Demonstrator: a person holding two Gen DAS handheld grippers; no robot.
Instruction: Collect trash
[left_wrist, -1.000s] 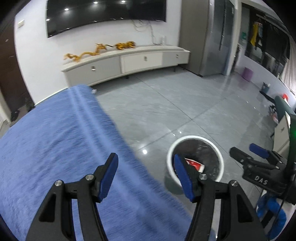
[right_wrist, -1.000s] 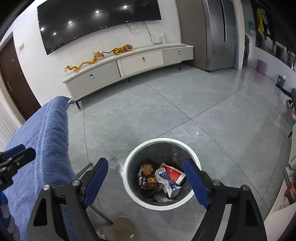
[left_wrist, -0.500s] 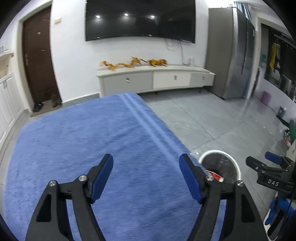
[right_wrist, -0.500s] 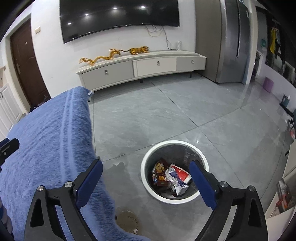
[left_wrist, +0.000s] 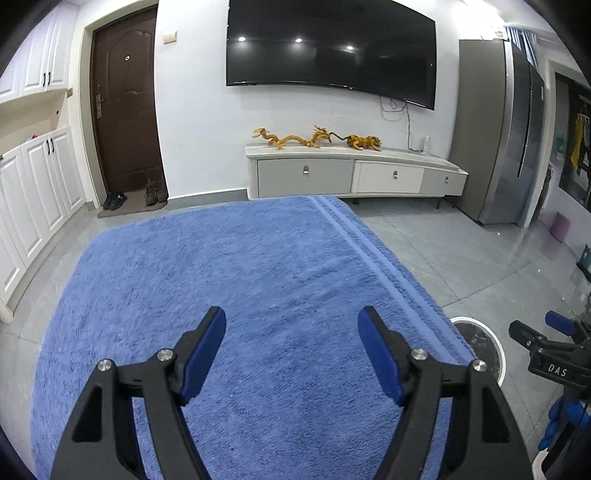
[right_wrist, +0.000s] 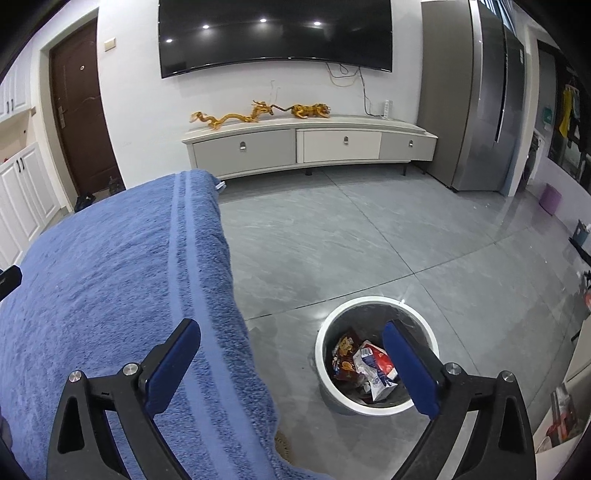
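The crumpled snack wrappers and a white-and-red carton (right_wrist: 375, 365) sit piled inside the round white-rimmed grey trash bin (right_wrist: 373, 302), which stands on the glossy grey tiled floor (right_wrist: 369, 236) just beside the hanging edge of the blue terry-cloth cover (right_wrist: 110, 266). My right gripper (right_wrist: 291, 363) hangs above that edge, its blue-padded jaws spread wide with nothing between them; one pad is over the cloth, the other over the bin's rim. My left gripper (left_wrist: 291, 350) hovers over the flat of the blue cover (left_wrist: 258, 266), jaws just as wide apart and empty. From the left camera, only a sliver of the bin (left_wrist: 493, 339) peeks past the cloth's corner, with the right gripper (left_wrist: 546, 350) off to that side. Against the far wall, a low white-and-grey drawer cabinet (right_wrist: 310, 144) carries golden dragon figurines (right_wrist: 258, 112) under a big black curved television (right_wrist: 275, 33). A dark brown door (left_wrist: 125, 107) stands to the left.
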